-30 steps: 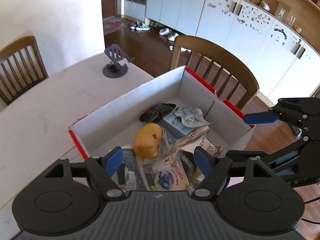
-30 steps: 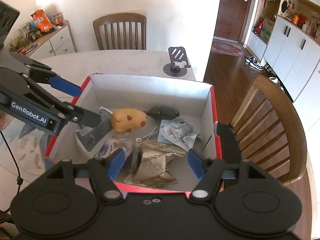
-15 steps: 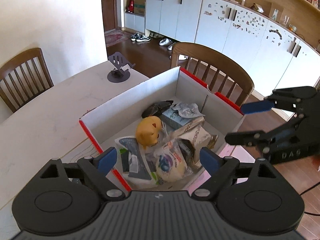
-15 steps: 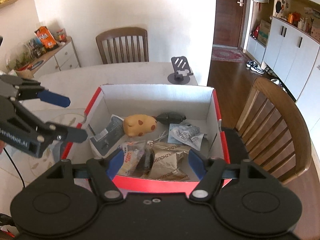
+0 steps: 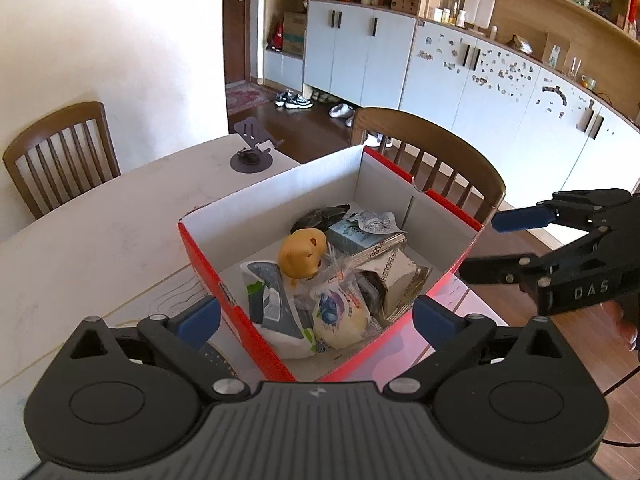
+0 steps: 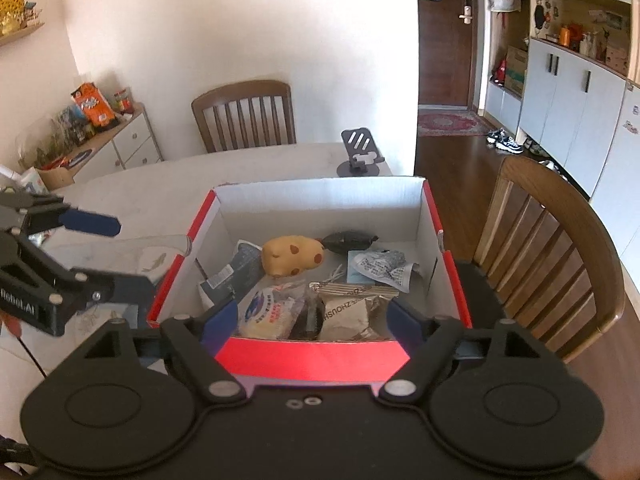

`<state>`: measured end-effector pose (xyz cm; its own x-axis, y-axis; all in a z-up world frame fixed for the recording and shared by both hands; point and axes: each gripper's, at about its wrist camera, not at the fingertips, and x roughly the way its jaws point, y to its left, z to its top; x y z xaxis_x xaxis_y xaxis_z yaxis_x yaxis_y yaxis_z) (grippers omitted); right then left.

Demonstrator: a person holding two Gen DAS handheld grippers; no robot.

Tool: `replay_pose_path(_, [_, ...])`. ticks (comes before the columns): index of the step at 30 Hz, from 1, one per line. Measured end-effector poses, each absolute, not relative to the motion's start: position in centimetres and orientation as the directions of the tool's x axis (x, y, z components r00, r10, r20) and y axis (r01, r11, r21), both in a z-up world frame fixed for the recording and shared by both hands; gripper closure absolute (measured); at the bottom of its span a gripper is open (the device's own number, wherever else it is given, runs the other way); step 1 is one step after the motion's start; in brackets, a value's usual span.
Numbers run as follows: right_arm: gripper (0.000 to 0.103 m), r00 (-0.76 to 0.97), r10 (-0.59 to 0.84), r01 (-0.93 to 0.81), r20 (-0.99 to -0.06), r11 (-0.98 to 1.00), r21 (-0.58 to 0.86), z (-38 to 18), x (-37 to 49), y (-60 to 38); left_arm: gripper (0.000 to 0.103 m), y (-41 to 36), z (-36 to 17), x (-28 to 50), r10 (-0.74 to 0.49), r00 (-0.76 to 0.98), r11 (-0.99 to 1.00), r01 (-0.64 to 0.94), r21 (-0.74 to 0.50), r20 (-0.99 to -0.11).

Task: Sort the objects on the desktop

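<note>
Both tools hang above the near side of the red-and-white cardboard box (image 6: 320, 196), which sits on the desk (image 5: 92, 232) close to its corner by the wooden chair (image 6: 552, 264), and everything that counts as sorted already seems to lie inside it. The left gripper (image 5: 316, 314) has its blue pads spread wide with nothing between them, and the right gripper (image 6: 312, 318) is likewise spread and empty; in the right wrist view the left one shows off to the box's left edge, over a pale printed mat (image 6: 120, 252). Inside the box, the yellow spotted toy (image 6: 292, 256) lies near the middle with its long axis running across, parallel to the far wall, a dark wrapped packet (image 6: 350, 240) just beyond its end. Nearer the front wall sit a round blue-printed snack bag (image 6: 268, 312) and a silver foil pouch (image 6: 348, 308), both almost directly under the right gripper, so that hand looks the nearer one for anything in the front row. A grey phone stand (image 6: 360, 152) is alone at the desk's far edge, well apart from both grippers, and I would guess it is the only candidate left outside.
</note>
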<state>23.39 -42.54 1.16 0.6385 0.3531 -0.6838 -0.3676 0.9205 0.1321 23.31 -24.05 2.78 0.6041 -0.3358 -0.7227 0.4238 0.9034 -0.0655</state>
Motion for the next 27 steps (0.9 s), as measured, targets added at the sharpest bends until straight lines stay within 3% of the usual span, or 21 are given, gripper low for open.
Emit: replay_pose_path(27, [0.02, 0.669, 0.361, -0.318, -0.65, 0.929, 0.188, 0.2, 19.9, -41.9, 0.0, -22.3, 1.5, 18.3, -0.32, 0.612, 0.917, 0.393, -0.073, -0.723])
